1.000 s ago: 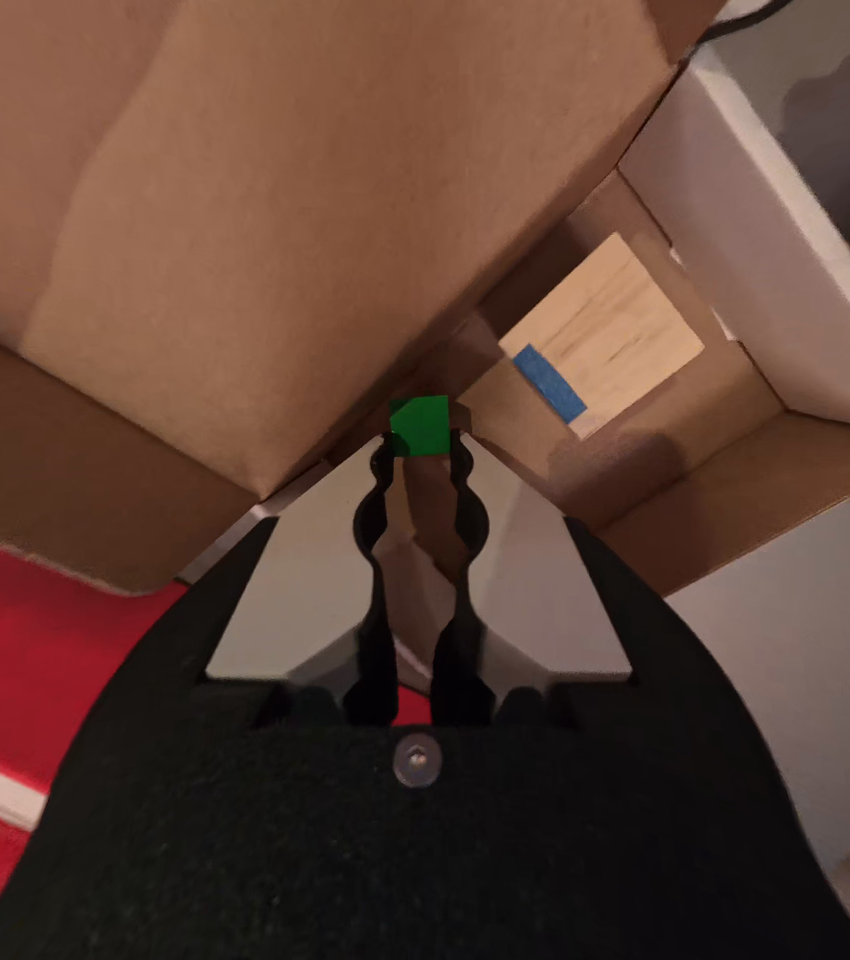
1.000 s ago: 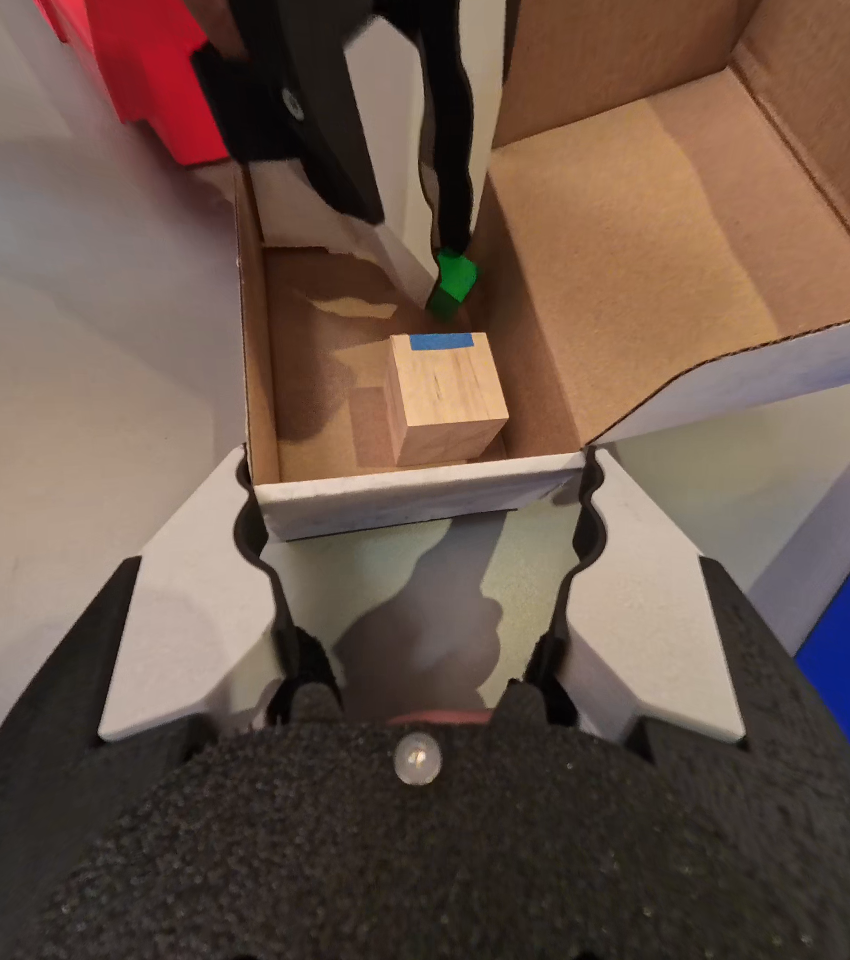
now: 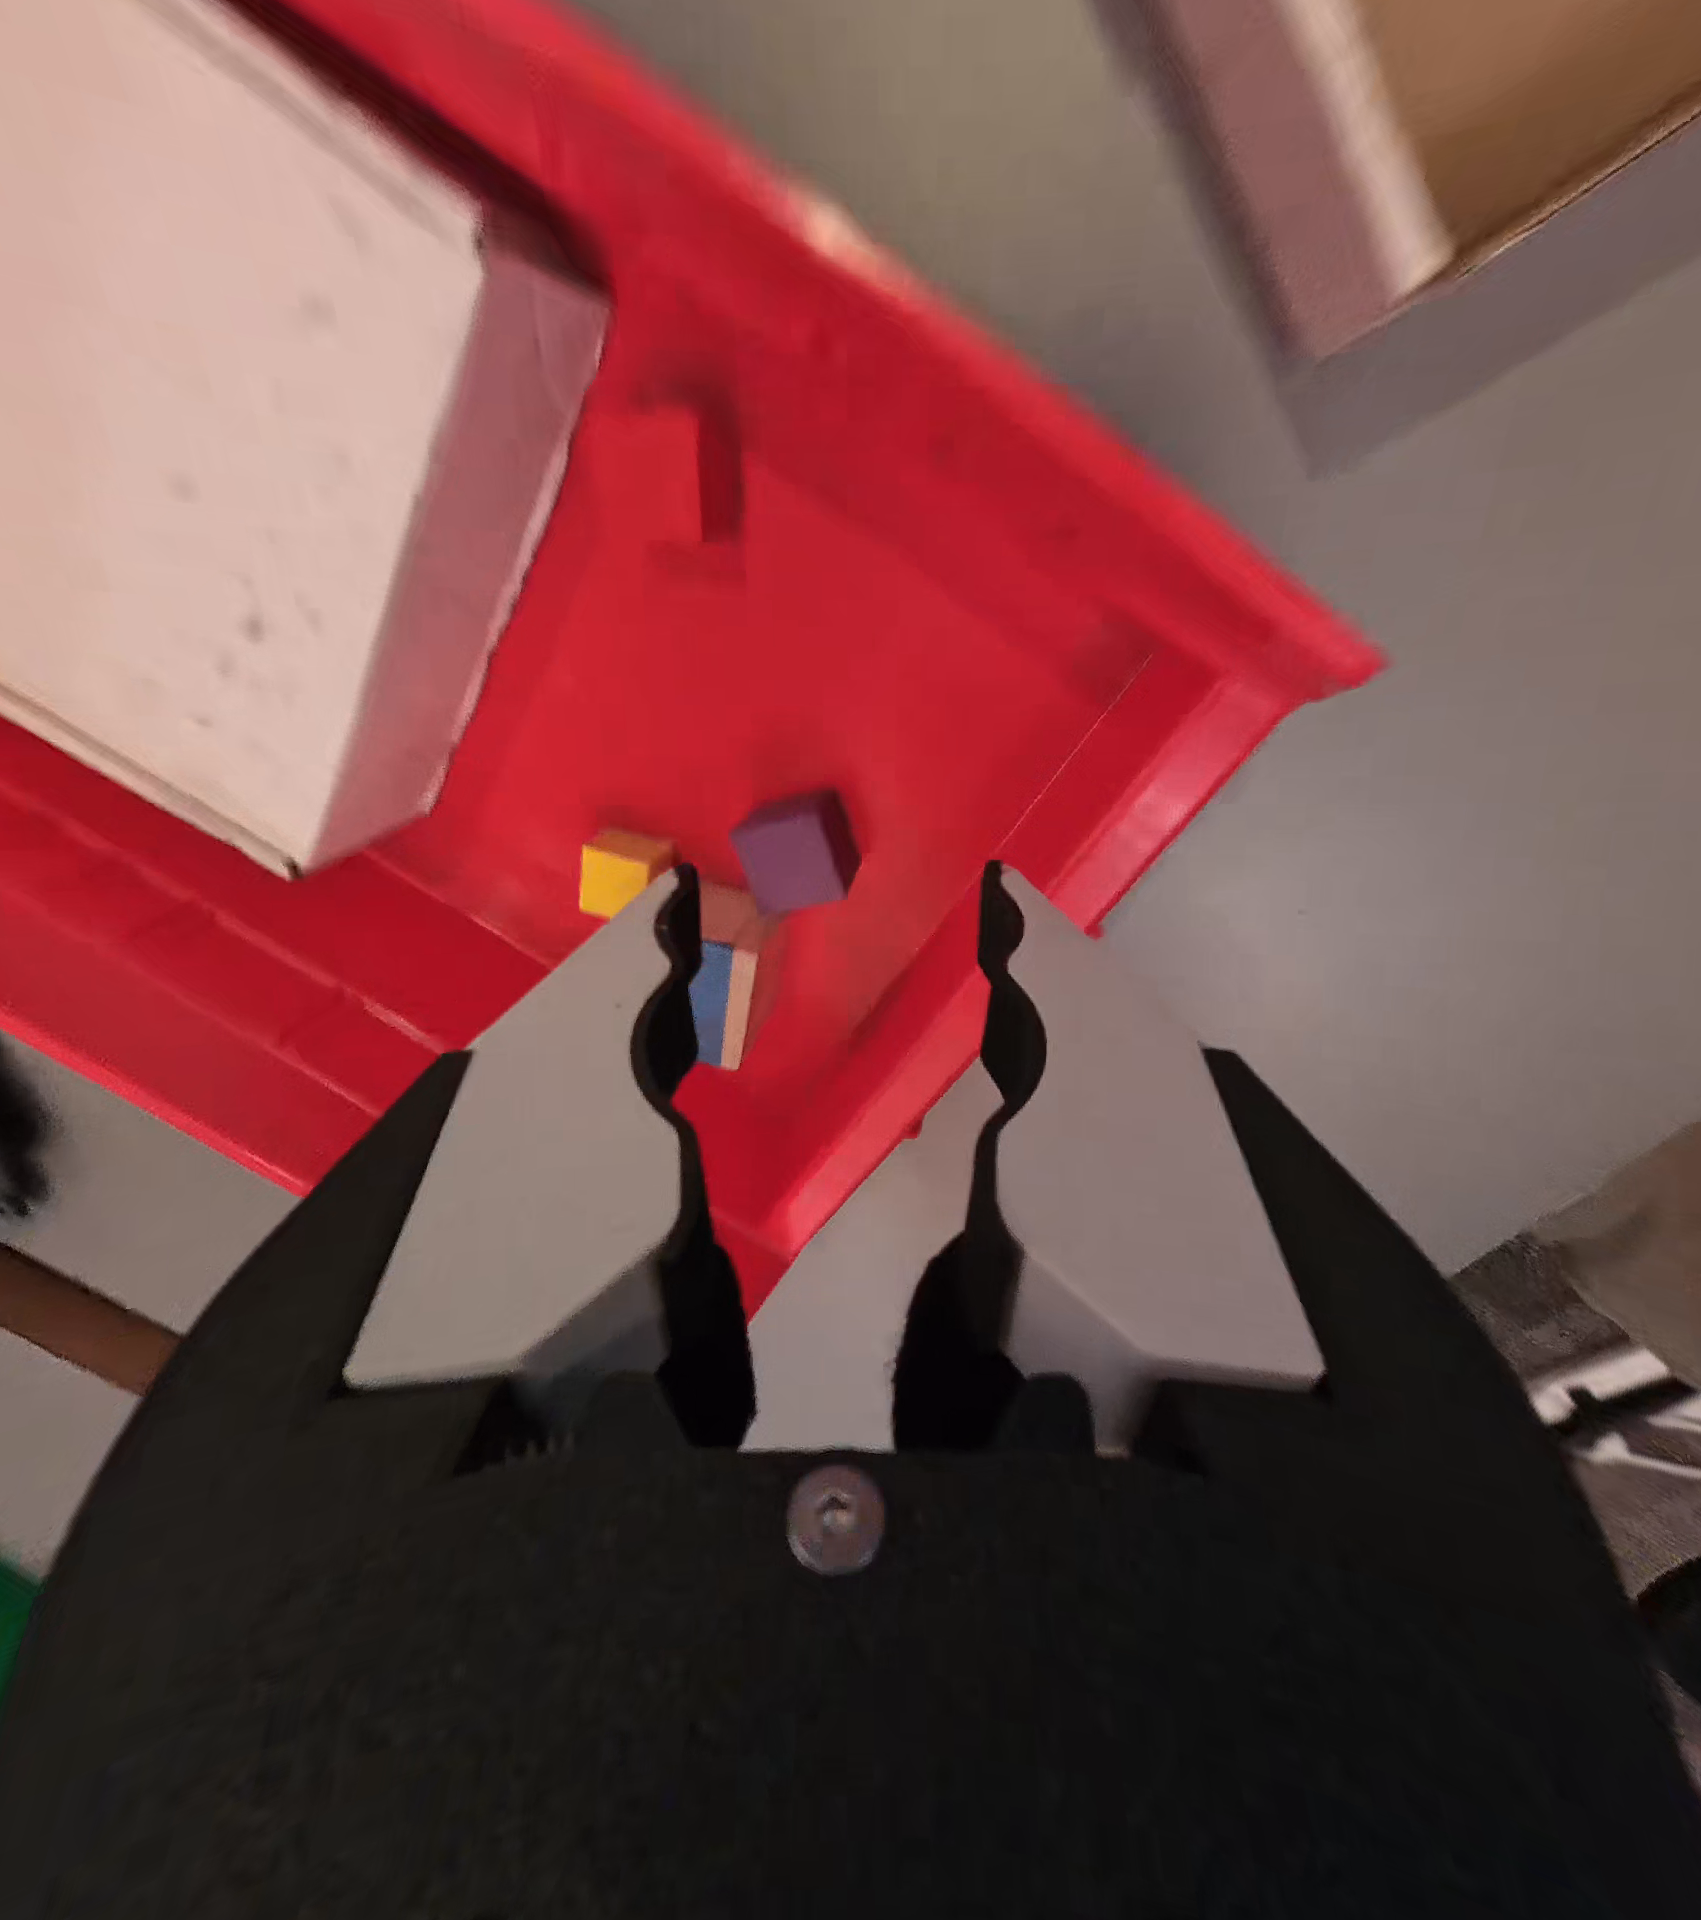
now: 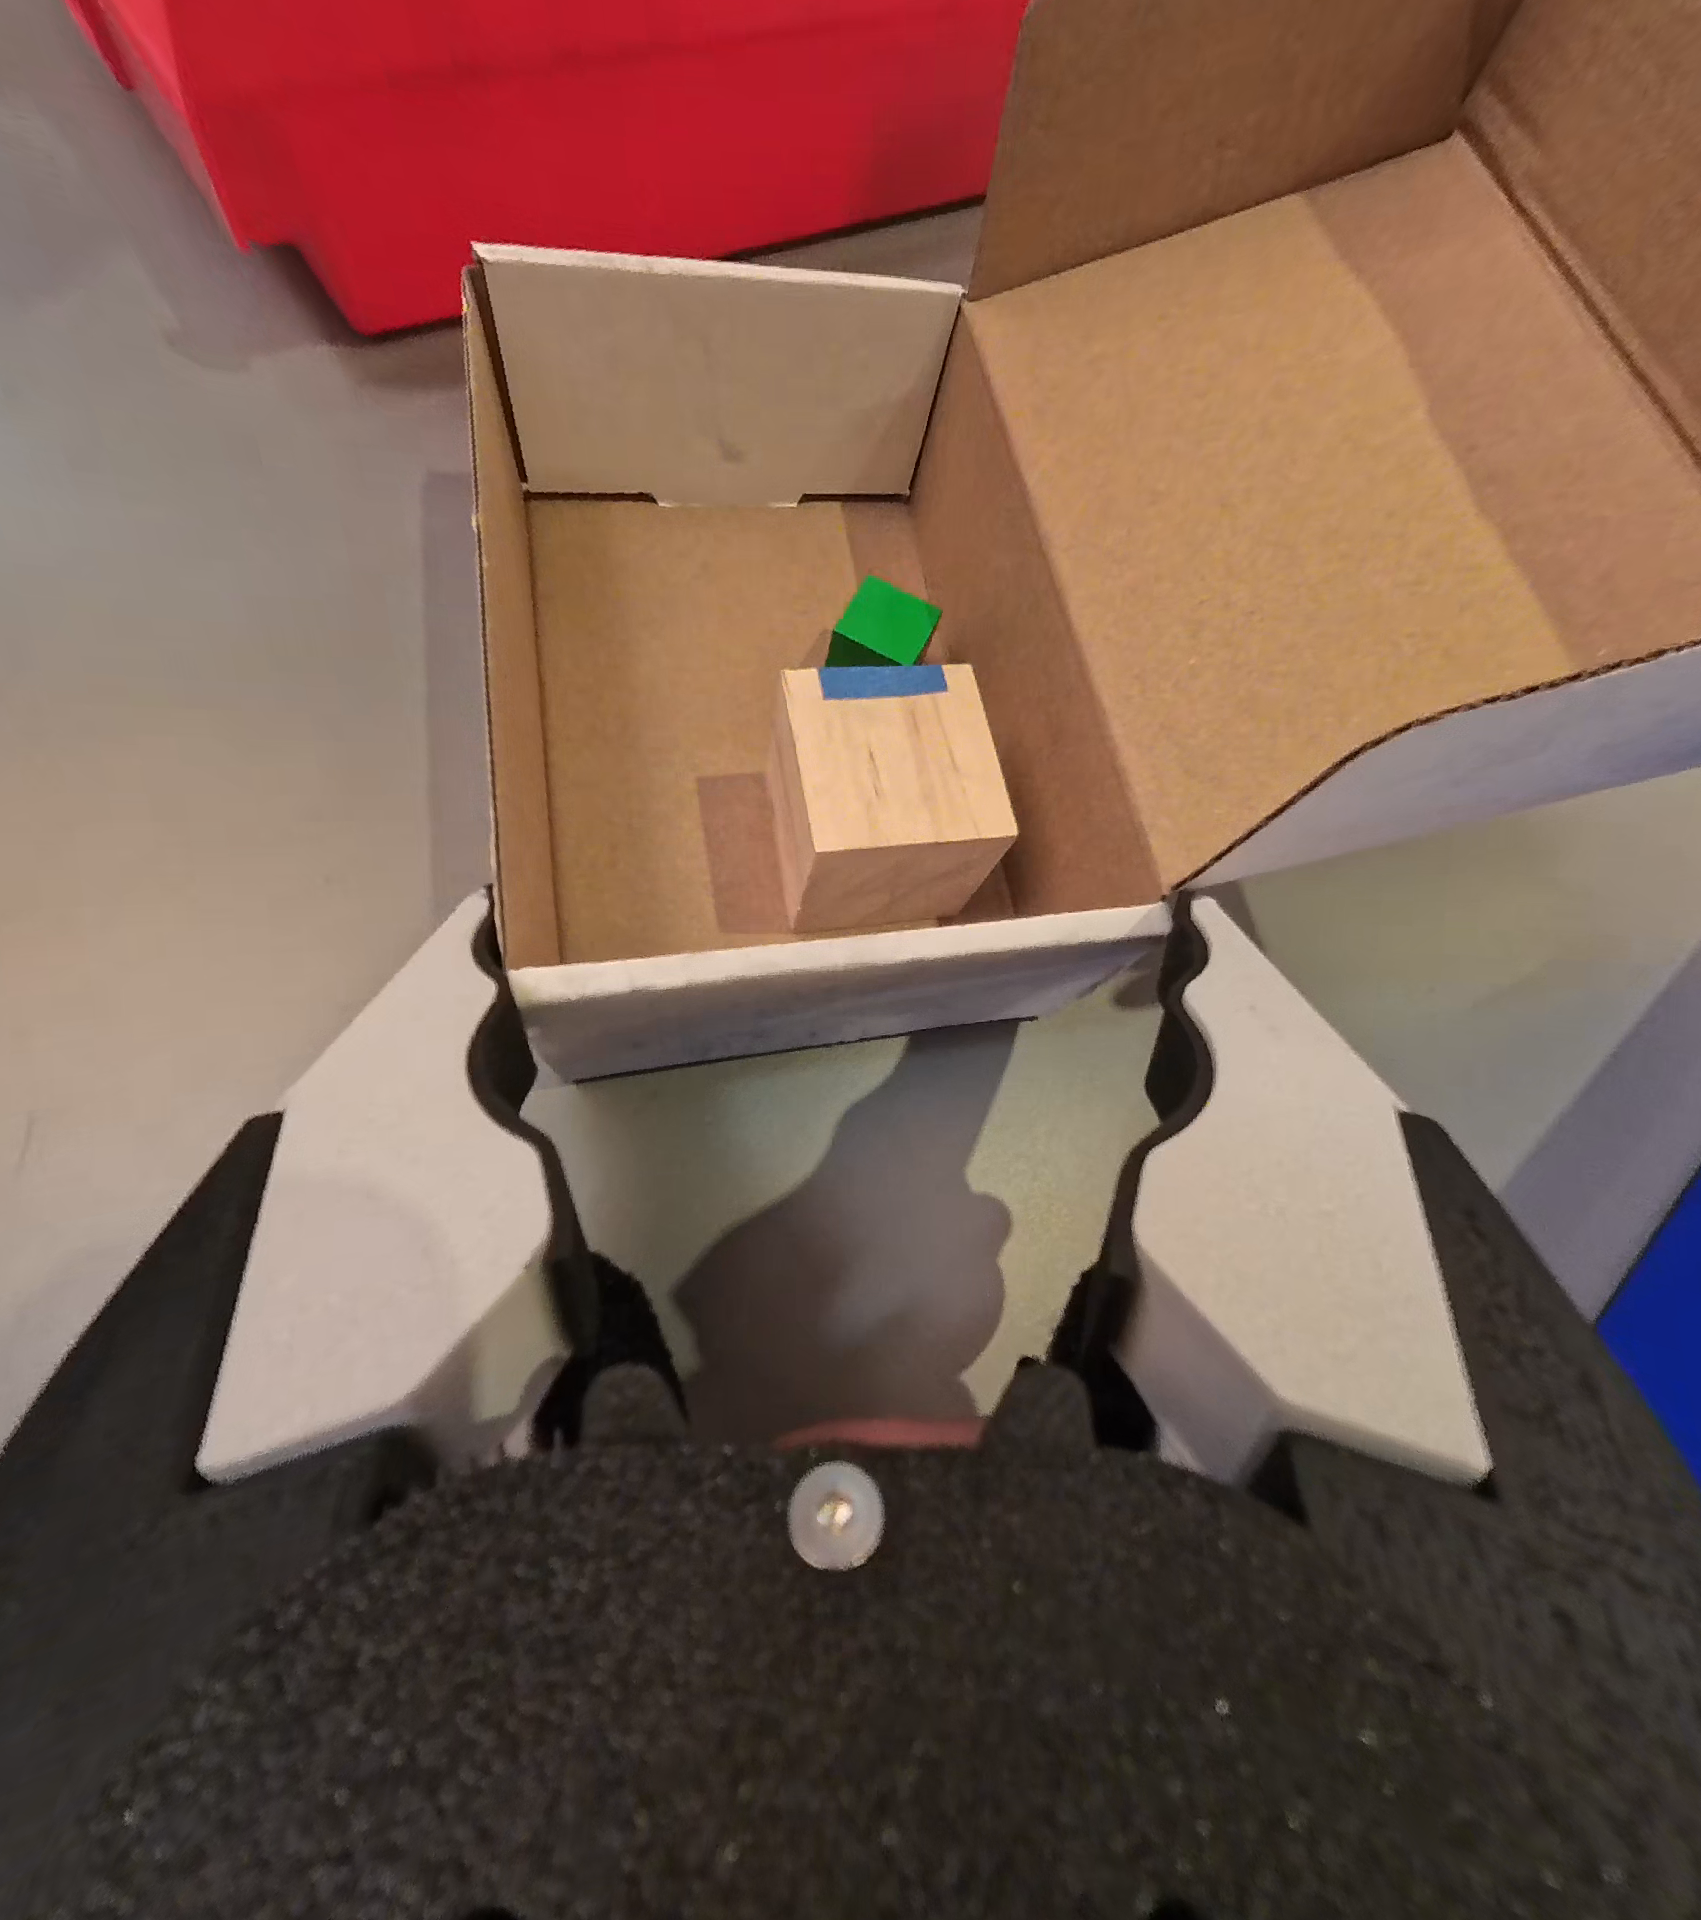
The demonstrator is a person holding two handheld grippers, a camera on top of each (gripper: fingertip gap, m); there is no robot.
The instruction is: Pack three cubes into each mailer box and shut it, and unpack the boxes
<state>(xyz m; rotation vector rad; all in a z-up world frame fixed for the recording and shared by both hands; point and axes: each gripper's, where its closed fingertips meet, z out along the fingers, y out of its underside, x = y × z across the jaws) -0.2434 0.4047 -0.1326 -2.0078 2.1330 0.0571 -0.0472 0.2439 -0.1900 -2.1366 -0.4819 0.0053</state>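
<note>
Nearest, right tool (image 4: 830, 940) spread wide and empty, its tips either side of the open mailer box's (image 4: 825, 1003) front wall. Inside: wooden cube (image 4: 893, 795) with blue tape, small green cube (image 4: 882, 623) just behind. Only the left view looks into the red bin (image 3: 1189, 748): left tool (image 3: 830, 883) parted, empty, above yellow cube (image 3: 612, 878), purple cube (image 3: 792, 852), taped cube (image 3: 732, 987), closed white box (image 3: 181, 416) beyond.
</note>
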